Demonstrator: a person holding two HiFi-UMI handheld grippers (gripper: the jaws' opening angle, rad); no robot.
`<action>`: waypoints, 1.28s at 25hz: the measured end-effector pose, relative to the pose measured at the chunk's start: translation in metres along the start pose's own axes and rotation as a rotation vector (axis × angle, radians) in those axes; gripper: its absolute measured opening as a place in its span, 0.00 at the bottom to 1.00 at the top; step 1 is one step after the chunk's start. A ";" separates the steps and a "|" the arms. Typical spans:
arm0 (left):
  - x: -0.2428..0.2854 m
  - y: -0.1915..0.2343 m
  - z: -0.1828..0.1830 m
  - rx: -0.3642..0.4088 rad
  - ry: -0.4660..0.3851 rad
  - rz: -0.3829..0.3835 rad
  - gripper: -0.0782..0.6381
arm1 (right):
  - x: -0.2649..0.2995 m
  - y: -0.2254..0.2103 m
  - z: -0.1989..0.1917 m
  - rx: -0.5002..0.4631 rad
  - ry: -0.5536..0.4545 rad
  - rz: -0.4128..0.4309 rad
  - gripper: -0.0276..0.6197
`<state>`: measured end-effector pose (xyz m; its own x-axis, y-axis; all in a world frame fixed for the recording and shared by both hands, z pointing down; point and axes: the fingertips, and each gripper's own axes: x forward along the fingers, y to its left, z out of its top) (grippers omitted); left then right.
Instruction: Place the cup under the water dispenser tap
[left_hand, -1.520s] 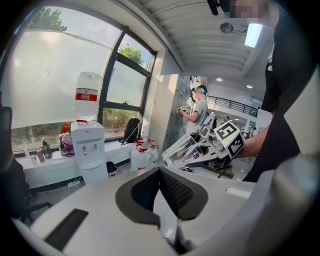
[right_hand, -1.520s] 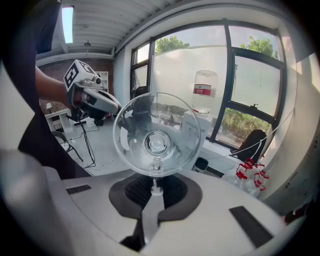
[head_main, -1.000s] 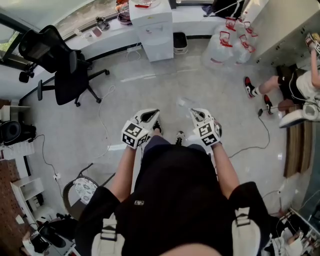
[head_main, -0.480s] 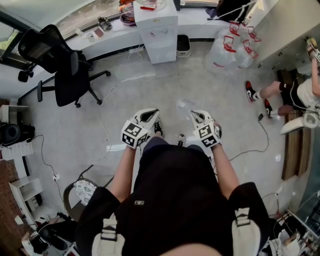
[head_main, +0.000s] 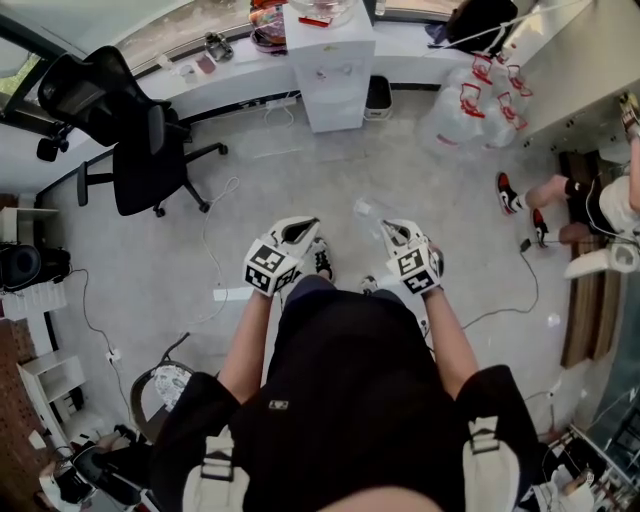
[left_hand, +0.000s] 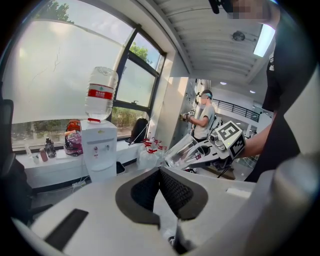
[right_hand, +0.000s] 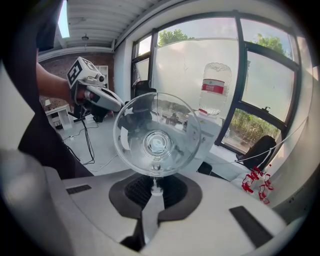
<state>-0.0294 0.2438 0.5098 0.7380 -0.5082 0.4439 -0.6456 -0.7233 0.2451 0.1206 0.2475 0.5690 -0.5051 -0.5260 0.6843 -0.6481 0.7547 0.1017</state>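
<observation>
A clear plastic cup (right_hand: 156, 134) sticks out ahead of my right gripper (right_hand: 152, 186), which is shut on its wall. In the head view the cup (head_main: 367, 210) points forward from the right gripper (head_main: 392, 233), above bare floor. The white water dispenser (head_main: 335, 68) stands far ahead against the window counter, with an upturned bottle (left_hand: 101, 93) on top. Its taps (left_hand: 98, 148) face me in the left gripper view. My left gripper (left_hand: 160, 173) is held level beside the right one, its pads touching with nothing between them. It also shows as the left gripper (head_main: 298, 234) in the head view.
A black office chair (head_main: 140, 140) stands ahead on the left. Several large water bottles (head_main: 478, 92) cluster right of the dispenser. A seated person's legs (head_main: 560, 190) reach in from the right. Cables and a power strip (head_main: 233, 293) lie on the floor. Another person (left_hand: 203, 113) stands farther back.
The dispenser, chair and bottles have slid lower and grown in the head view as I walk toward them. Both grippers keep their pose, the cup still held.
</observation>
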 end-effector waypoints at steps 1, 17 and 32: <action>-0.001 0.008 0.001 0.001 0.000 0.000 0.11 | 0.005 0.000 0.005 0.002 -0.001 -0.001 0.05; 0.009 0.089 0.024 0.034 0.009 -0.069 0.11 | 0.061 -0.018 0.047 0.021 0.015 -0.069 0.05; 0.009 0.132 0.030 0.044 -0.003 -0.103 0.11 | 0.092 -0.018 0.065 0.029 0.035 -0.090 0.05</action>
<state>-0.1025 0.1299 0.5205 0.8009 -0.4312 0.4155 -0.5568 -0.7917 0.2514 0.0486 0.1596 0.5834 -0.4237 -0.5768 0.6983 -0.7066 0.6929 0.1436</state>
